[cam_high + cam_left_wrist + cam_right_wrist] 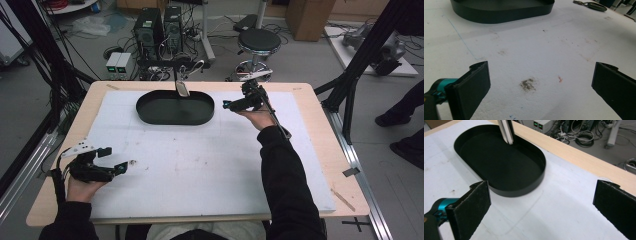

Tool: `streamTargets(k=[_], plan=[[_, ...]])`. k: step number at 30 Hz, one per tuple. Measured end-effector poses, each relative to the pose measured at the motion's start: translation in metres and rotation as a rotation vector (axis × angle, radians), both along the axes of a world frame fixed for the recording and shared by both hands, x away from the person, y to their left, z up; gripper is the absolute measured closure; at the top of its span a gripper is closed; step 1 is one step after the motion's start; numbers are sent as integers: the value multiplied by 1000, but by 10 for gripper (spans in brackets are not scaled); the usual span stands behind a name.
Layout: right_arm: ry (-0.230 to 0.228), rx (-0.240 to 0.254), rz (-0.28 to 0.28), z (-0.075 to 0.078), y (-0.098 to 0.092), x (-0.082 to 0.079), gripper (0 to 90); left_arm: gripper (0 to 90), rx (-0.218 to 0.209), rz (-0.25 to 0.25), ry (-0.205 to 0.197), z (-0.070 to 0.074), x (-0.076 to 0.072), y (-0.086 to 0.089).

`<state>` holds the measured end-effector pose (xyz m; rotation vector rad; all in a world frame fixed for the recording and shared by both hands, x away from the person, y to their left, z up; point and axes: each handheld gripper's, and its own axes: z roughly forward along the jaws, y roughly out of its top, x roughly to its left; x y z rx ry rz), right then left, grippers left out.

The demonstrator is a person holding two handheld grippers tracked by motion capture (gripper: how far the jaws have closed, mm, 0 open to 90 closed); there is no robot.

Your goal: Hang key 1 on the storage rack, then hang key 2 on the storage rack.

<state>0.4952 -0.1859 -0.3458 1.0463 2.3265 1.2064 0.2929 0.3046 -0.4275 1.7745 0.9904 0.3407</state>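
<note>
Item 1: black oval tray [148, 113], shallow, with an upright wall. It sits on the white foam sheet [210, 165] toward the far edge of the worktop [320, 135], left of centre. In the right claw view the tray [534, 185] lies just ahead and to the left of the jaws; in the left claw view its near wall [499, 16] runs across the top, well apart from the jaws.

Item 2: metal utensil [182, 88], silvery, leaning on the tray's far rim, lower end inside the tray. In the right claw view its shaft [506, 132] comes down into the tray at the far wall. What kind of utensil it is cannot be told.

Item 3: left claw [120, 162], held in the person's left hand [82, 187] near the front left corner of the foam sheet. Jaws wide apart, holding nothing, above stained bare foam.

Item 4: right claw [229, 104], held in the person's right hand [257, 119], just right of the tray and pointing toward it. Jaws wide apart, holding nothing, not touching the tray.

Item 5: small dark object [591, 5] lying on the foam at the top right of the left claw view, too small to identify.
</note>
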Motion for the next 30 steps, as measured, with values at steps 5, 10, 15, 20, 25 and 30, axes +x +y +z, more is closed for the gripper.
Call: streamTargets(k=[5, 10, 15, 20, 25, 30], plan=[[10, 8, -34, -7, -18, -1, 7, 23, 1, -1, 0, 0, 0, 0], [13, 27, -52, -13, -33, -4, 7, 23, 3, 0, 2, 0, 0, 0], [25, 28, -69, -19, -43, -6, 7, 23, 5, 0, 2, 0, 0, 0], [38, 29, -82, -25, -52, -7, 7, 24, 9, -1, 6, 0, 0, 0], [59, 33, -100, -33, -63, -7, 7, 23, 11, -1, 7, 0, 0, 0], [96, 41, -127, -43, -77, -5, 7, 23, 14, -1, 10, -1, 0, -1]])
